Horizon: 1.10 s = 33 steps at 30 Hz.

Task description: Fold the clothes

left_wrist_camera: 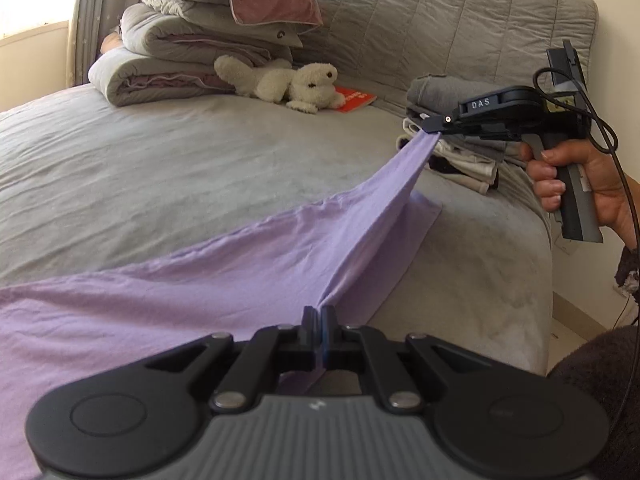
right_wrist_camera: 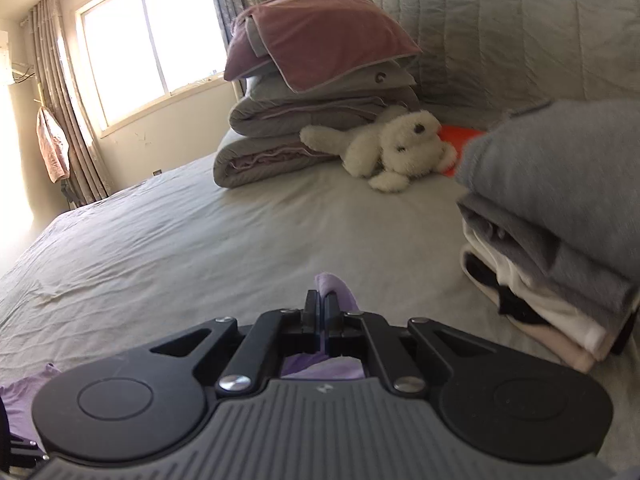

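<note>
1. A light purple cloth (left_wrist_camera: pixel 168 292) lies spread on the gray bed (left_wrist_camera: pixel 160 168), near the front edge.
2. The left tool (left_wrist_camera: pixel 319 314) is squeezed tight on one bit of the purple cloth, low and close to the bed.
3. The right tool (left_wrist_camera: pixel 434 125) is squeezed tight on another bit of the same cloth, and a hand (left_wrist_camera: pixel 576 184) holds its handle.
4. The cloth is pulled into a long tight strip between the two tools (it rises from the bed up to the right tool).
5. In the right wrist view, a little bump of purple cloth (right_wrist_camera: pixel 334 288) pokes out of the shut right tool (right_wrist_camera: pixel 321 308).
6. A pile of folded clothes (left_wrist_camera: pixel 452 136) sits on the bed just behind the right tool.
7. A white stuffed dog (left_wrist_camera: pixel 296 84) lies at the far end of the bed, touching a stack of folded blankets (left_wrist_camera: pixel 192 52) with a dark pink pillow on top.
8. A red book (left_wrist_camera: pixel 356 99) lies just beside the stuffed dog.
</note>
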{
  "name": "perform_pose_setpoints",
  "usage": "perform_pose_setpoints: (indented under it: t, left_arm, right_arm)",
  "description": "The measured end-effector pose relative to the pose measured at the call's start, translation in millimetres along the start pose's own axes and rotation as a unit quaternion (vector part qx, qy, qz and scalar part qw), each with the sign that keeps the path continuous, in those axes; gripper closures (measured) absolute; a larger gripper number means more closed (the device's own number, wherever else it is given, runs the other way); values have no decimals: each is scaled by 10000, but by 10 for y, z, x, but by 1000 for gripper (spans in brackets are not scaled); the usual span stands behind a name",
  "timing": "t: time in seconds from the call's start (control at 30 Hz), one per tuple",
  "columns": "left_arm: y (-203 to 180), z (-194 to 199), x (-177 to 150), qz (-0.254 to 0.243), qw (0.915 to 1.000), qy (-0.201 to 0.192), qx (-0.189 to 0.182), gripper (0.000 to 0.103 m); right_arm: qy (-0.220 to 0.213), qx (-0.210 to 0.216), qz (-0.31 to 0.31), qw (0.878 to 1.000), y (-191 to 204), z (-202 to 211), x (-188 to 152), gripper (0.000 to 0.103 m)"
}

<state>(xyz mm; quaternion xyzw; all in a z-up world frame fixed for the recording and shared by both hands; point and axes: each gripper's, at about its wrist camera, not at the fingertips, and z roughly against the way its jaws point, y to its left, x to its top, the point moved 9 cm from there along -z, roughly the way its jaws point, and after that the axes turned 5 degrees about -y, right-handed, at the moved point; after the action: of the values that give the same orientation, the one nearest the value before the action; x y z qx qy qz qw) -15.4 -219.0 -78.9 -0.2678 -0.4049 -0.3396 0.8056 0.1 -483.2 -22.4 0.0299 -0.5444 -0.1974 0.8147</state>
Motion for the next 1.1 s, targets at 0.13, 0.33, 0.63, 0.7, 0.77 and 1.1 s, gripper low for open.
perform_pose_setpoints:
  t: [0.13, 0.33, 0.63, 0.7, 0.77, 1.1]
  left_arm:
    - [-50, -41, -68, -13, 9994, 297, -189, 99]
    - [-91, -79, 104, 166, 9959, 582, -674, 92]
    - [-284, -715, 764, -102, 9925, 605, -1054, 72]
    - [-362, -926, 890, -136, 9905, 681, -1191, 72]
    - [-446, -1119, 1011, -195, 9884, 749, -1310, 71]
    - [-803, -1928, 1125, -474, 9697, 1541, -1835, 67]
  right_arm:
    - [349, -228, -270, 9988, -265, -9, -386, 102]
    - [567, -267, -498, 9968, -388, -8, -729, 102]
    - [280, -56, -695, 9972, -432, 137, -811, 101]
    - [244, -37, -751, 9969, -440, 147, -831, 101]
    - [191, -6, -781, 9968, -443, 155, -848, 101]
    - [-73, 96, -812, 9966, -453, 234, -947, 101]
